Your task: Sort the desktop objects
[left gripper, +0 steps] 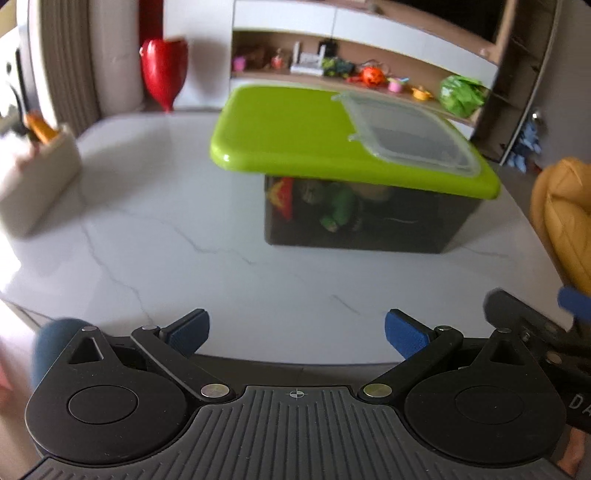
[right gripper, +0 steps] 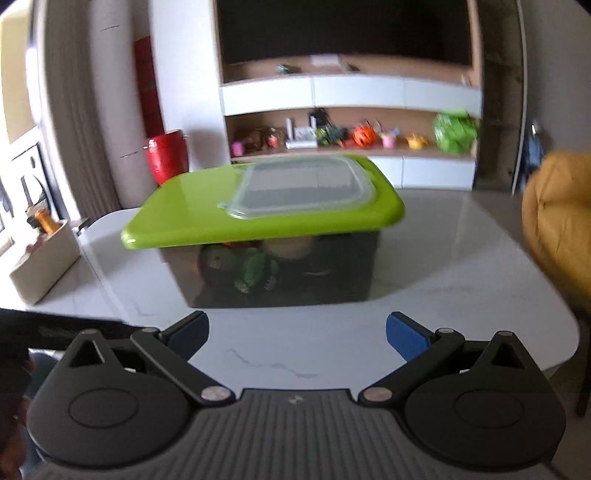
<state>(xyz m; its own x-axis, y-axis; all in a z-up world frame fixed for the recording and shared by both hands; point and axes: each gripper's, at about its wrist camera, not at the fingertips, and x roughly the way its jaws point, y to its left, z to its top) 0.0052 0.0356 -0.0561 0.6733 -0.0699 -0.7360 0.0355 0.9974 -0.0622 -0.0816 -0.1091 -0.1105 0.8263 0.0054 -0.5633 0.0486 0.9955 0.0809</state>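
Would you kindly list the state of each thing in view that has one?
Green lid: on the dark bin, askew.
Dark bin: covered, toys inside.
Clear flap: shut.
Left gripper: open, empty.
Right gripper: open, empty.
White box: open-topped, holding items.

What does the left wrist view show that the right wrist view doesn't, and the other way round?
Only the left wrist view: part of the other tool at its right edge. Only the right wrist view: the dark screen above the shelves. Both: the dark box with its green lid askew, toys inside, the white table, the red vase and the open tool in front.
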